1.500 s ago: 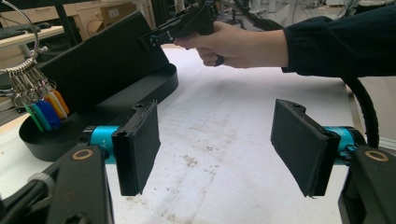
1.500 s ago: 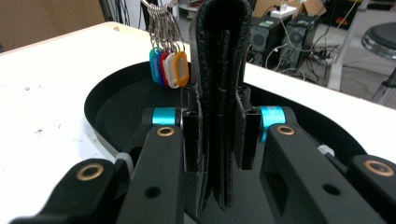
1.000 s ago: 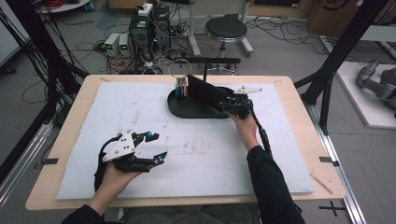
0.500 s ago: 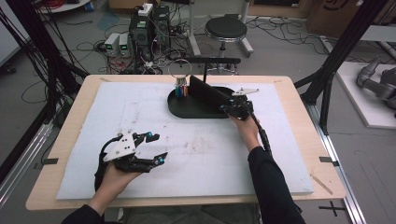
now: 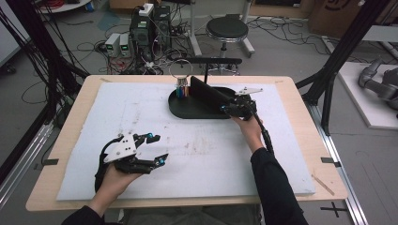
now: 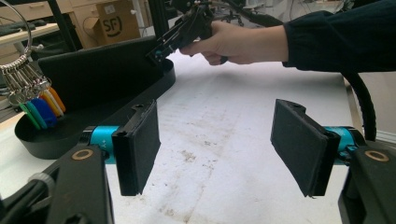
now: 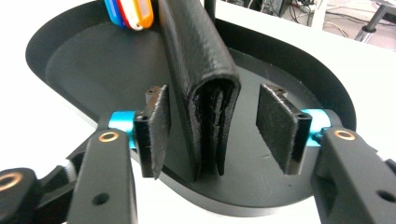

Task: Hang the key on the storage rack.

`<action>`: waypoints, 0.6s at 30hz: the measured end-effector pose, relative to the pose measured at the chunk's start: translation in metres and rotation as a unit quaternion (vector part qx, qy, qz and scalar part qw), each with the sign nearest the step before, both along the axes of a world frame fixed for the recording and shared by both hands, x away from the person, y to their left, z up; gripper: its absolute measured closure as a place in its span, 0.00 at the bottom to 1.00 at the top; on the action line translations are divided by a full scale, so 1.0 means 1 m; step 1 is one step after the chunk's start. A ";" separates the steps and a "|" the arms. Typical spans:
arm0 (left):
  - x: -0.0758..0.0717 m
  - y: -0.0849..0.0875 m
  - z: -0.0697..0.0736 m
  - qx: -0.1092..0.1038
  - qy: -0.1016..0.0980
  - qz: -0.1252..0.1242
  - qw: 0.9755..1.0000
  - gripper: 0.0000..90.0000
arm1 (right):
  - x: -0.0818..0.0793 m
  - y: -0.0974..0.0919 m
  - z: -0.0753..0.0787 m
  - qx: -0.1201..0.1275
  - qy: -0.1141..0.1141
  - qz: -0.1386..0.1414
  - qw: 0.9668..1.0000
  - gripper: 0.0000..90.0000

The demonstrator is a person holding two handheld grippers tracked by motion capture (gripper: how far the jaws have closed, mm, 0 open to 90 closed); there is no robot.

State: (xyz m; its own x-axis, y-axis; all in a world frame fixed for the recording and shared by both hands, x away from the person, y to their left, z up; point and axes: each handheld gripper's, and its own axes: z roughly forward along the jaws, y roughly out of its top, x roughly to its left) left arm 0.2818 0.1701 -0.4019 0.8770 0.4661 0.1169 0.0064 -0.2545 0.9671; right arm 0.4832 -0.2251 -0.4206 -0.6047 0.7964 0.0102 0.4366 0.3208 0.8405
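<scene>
A black leather wallet (image 5: 209, 91) stands on its edge in a black oval tray (image 5: 180, 112) at the back middle of the table. My right gripper (image 5: 226, 108) is at the wallet's near end. In the right gripper view the wallet (image 7: 201, 60) sits between the pads (image 7: 156, 126) with a gap on each side. The right gripper (image 7: 212, 126) is open, and its jaws have just been opening. My left gripper (image 5: 157, 149) rests at the front left, open with nothing between its pads (image 6: 140, 144).
A ring of keys with coloured tags (image 5: 182, 89) hangs from a black stand (image 5: 206, 61) at the tray's left end. The tags (image 7: 130, 7) hang just beyond the wallet. A white mat (image 5: 202, 150) covers the table.
The right gripper's jaws have spread apart and let go of the wallet's end, and the wallet now stands in the tray by itself. Neither hand has moved.
</scene>
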 end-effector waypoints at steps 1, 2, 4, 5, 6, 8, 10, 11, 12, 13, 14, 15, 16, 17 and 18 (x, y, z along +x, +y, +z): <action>0.000 0.000 0.000 0.001 0.000 0.000 1.000 0.36 | -0.001 -0.001 0.002 0.003 -0.002 0.002 1.000 0.46; 0.000 0.000 0.000 0.001 -0.001 0.000 1.000 0.36 | -0.003 -0.003 0.005 0.005 -0.005 0.003 1.000 0.45; 0.000 0.001 0.000 0.000 0.000 0.002 1.000 0.36 | -0.006 -0.006 0.011 0.016 -0.006 0.009 1.000 0.42; 0.001 0.001 0.000 0.000 -0.001 0.004 1.000 0.36 | -0.008 -0.008 0.013 0.018 -0.007 0.011 1.000 0.41; 0.001 0.002 0.001 -0.002 0.001 0.005 1.000 0.36 | -0.011 -0.010 0.017 0.019 -0.008 0.015 1.000 0.40; 0.004 0.004 0.002 -0.004 0.010 0.004 1.000 0.36 | -0.017 -0.014 0.022 0.018 -0.012 0.022 1.000 0.39; 0.007 0.006 0.003 -0.009 0.019 0.012 1.000 0.35 | -0.025 -0.018 0.028 0.012 -0.012 0.032 0.999 0.38; 0.008 0.008 0.004 -0.008 0.019 0.014 1.000 0.34 | -0.029 -0.021 0.030 0.010 -0.012 0.035 0.999 0.37; 0.010 0.009 0.004 -0.007 0.019 0.017 1.000 0.34 | -0.032 -0.023 0.032 0.007 -0.015 0.037 0.999 0.37; 0.011 0.009 0.004 -0.008 0.018 0.019 1.000 0.34 | -0.037 -0.027 0.035 0.007 -0.015 0.038 0.999 0.36; 0.013 0.010 0.004 -0.007 0.020 0.022 1.000 0.34 | -0.041 -0.030 0.037 0.007 -0.018 0.040 0.999 0.36; 0.015 0.011 0.004 -0.006 0.021 0.027 0.999 0.33 | -0.045 -0.034 0.039 0.008 -0.020 0.043 0.999 0.36; 0.016 0.012 0.003 -0.005 0.022 0.029 0.999 0.33 | -0.050 -0.038 0.042 0.009 -0.022 0.044 0.999 0.36; 0.018 0.013 0.003 -0.005 0.023 0.031 0.999 0.33 | -0.055 -0.042 0.043 0.010 -0.027 0.043 0.999 0.36; 0.019 0.013 0.002 -0.002 0.024 0.035 0.999 0.33 | -0.060 -0.047 0.045 0.013 -0.027 0.043 0.999 0.35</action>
State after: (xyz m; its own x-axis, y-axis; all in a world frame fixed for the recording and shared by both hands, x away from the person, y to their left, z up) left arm 0.3012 0.1833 -0.3998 0.8469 0.5266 0.0739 0.0698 -0.2478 0.9663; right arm 0.4235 -0.2721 -0.3757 -0.6707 0.7417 -0.0040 0.3625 0.3325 0.8707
